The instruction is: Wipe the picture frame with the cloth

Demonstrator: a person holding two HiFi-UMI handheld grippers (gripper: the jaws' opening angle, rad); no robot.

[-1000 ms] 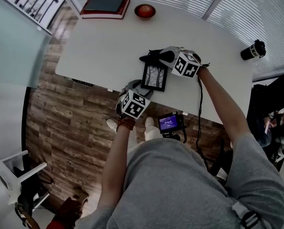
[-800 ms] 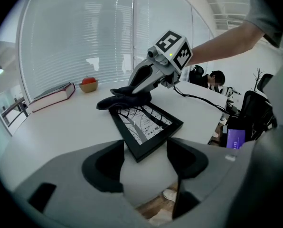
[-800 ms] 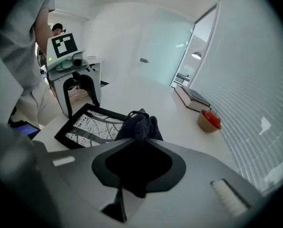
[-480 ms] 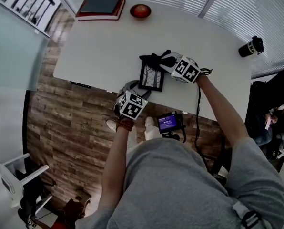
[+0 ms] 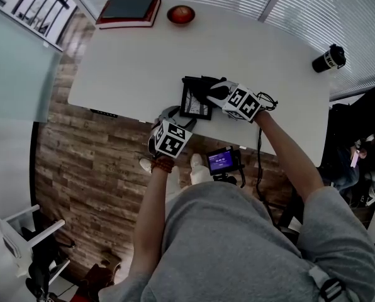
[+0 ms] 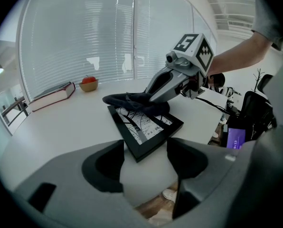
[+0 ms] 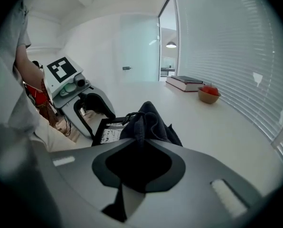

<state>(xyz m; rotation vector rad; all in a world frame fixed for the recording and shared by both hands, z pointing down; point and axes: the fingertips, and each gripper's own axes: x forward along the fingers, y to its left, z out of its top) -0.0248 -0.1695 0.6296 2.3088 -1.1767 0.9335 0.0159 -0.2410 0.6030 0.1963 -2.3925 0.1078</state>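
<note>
At the far left corner of the white table (image 5: 131, 61) a stack of books (image 5: 129, 8) is seen, and a small reddish bowl (image 5: 180, 14) is set just beside it to the right. Nearer the table's front edge the left gripper (image 6: 145, 167) is held at a downward slant. Its jaws are spread wide with nothing gripped between them, and they are aimed at the near corner of the picture frame (image 6: 146, 129), which lies just ahead of the gap and is not touched by either jaw. The black frame is laid flat on the table close to the front edge, and a print of bare branches can be made out under its glass. A dark cloth (image 6: 132, 102) is bunched over the frame's far edge and rests on the glass there. The cloth is pinched by the right gripper (image 6: 148, 97), which is brought in from the right at a downward slant. Its jaws have just been tightened and are pressed together on the fabric. Below the table's edge a small lit screen (image 5: 224, 161) is visible. Well apart at the far right of the table a dark cup (image 5: 328, 58) is stood upright.
</note>
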